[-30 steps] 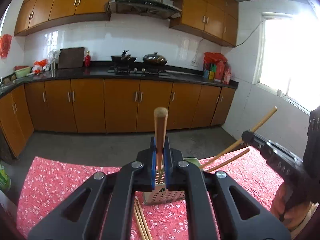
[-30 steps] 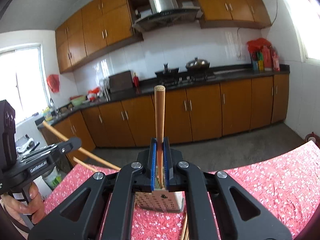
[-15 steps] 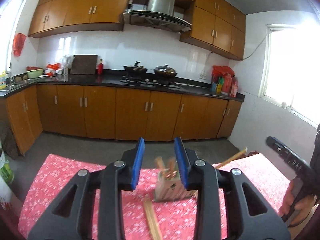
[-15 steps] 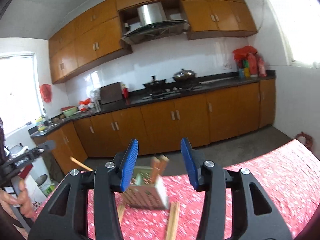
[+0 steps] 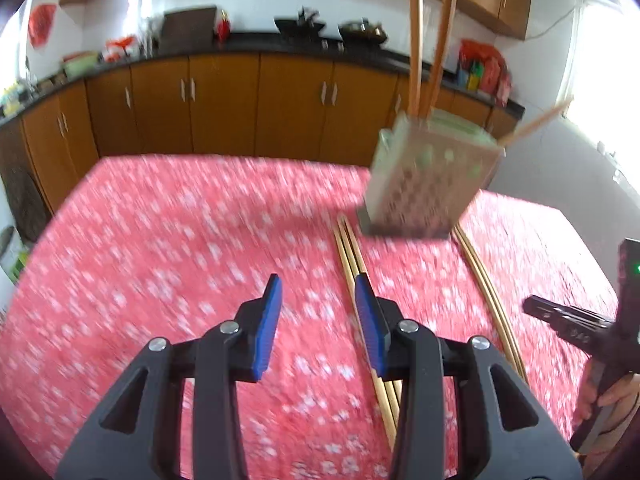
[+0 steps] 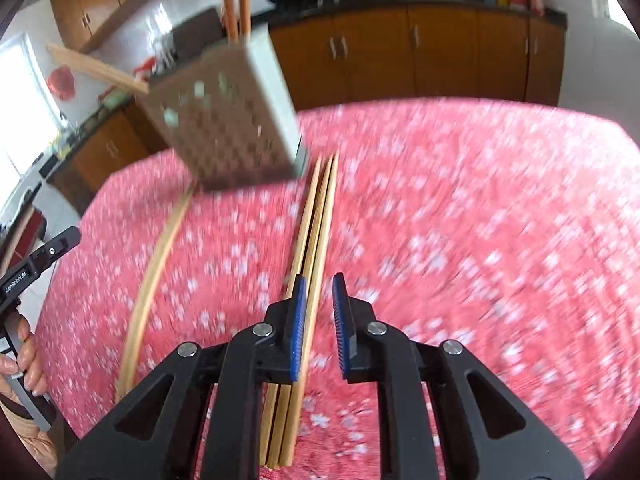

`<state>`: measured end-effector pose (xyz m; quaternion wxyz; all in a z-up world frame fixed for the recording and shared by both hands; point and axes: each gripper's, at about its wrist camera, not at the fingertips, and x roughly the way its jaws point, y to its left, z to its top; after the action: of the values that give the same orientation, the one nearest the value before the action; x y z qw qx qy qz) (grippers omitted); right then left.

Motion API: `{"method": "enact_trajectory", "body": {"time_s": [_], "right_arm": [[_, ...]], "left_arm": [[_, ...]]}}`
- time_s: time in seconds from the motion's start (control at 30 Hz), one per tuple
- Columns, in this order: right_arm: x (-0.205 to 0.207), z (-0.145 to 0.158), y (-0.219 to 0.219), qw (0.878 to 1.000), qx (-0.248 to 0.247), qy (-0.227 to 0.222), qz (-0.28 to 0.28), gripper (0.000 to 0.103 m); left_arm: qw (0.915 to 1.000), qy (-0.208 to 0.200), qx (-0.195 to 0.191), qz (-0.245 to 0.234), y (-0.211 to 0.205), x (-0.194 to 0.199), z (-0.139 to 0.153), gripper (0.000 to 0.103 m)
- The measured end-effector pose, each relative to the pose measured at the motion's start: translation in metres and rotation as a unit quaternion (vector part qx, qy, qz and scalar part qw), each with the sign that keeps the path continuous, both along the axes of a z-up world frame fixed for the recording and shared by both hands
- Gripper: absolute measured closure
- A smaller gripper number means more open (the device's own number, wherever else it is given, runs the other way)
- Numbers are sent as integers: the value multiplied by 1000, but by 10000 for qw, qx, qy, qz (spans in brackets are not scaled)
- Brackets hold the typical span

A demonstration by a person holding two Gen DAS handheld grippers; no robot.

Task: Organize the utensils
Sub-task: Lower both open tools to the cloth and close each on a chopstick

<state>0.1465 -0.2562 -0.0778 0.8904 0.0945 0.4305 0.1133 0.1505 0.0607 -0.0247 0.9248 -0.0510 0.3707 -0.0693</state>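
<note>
Right tongs parted and empty over the chopstick bundle lying mid-frame; straddle one stick squarely before closing. Left tongs wide apart, holder upper right.

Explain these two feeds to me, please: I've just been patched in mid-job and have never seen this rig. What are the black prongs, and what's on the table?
There is no robot arm. A person carries a handheld two-finger gripper in each hand, and each picture comes from a fisheye camera looking forward along one gripper's fingers. The left gripper and the right gripper are both open and hold nothing. Below them is a table with a red floral tablecloth. On it stands a perforated utensil holder with some chopsticks already standing inside. More chopsticks lie flat: one bundle of chopsticks under the right gripper, and a separate pair of chopsticks beyond it. Both pictures are motion-blurred.
</note>
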Motion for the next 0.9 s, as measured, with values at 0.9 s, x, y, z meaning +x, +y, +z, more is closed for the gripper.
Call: {"method": "enact_trajectory", "body": {"time_s": [0.9], "right_arm": [[14, -19, 0, 9981, -510, 61, -334, 96]], "left_arm": [[9957, 748, 124, -538, -39, -8, -56, 83]]}}
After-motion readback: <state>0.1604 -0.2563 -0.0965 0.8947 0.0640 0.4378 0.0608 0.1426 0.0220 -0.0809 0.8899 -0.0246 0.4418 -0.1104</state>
